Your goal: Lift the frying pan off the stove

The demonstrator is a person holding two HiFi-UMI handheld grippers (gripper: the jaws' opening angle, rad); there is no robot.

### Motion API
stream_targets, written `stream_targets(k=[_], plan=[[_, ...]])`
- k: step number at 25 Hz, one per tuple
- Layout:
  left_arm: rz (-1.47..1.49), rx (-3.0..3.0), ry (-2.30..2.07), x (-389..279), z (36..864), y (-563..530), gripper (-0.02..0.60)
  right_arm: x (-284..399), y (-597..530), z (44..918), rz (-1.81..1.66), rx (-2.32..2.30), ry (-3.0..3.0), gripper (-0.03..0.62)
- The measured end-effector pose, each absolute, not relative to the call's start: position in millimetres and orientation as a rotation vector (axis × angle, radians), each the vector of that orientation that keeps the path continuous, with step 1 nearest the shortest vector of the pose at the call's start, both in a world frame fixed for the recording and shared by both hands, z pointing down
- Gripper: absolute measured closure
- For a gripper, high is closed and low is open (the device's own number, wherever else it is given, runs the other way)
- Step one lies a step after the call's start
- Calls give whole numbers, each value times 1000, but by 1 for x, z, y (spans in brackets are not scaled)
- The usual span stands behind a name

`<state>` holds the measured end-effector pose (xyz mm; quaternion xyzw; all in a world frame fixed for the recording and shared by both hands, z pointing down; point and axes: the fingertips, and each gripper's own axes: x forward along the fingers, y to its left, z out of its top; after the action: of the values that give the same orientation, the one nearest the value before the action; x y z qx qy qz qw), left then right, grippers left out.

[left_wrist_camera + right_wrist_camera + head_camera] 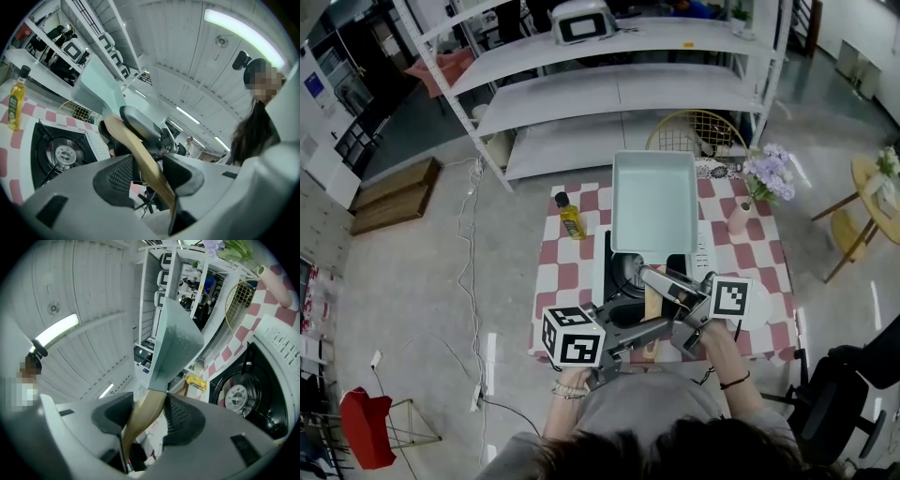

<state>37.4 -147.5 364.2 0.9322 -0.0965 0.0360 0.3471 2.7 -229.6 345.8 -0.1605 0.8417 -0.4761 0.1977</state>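
Observation:
A square pale green frying pan hangs tilted above the stove, clear of the black burner. Its wooden handle points toward me. My left gripper comes in from the left and is shut on the handle. My right gripper comes in from the right and is shut on the same handle, closer to the pan. In the left gripper view the right gripper's grey finger lies over the handle. The burner stands bare below.
The stove sits on a table with a red-and-white checked cloth. A yellow oil bottle stands at the back left, a pink vase with purple flowers at the right. A gold wire basket and white shelving are behind.

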Motion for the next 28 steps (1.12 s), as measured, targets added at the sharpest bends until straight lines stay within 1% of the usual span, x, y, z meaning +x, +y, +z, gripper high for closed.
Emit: stream_targets(k=[28], plan=[[65, 2524, -205, 38, 329, -153, 388, 9, -235, 304, -1197, -425, 2361, 378]])
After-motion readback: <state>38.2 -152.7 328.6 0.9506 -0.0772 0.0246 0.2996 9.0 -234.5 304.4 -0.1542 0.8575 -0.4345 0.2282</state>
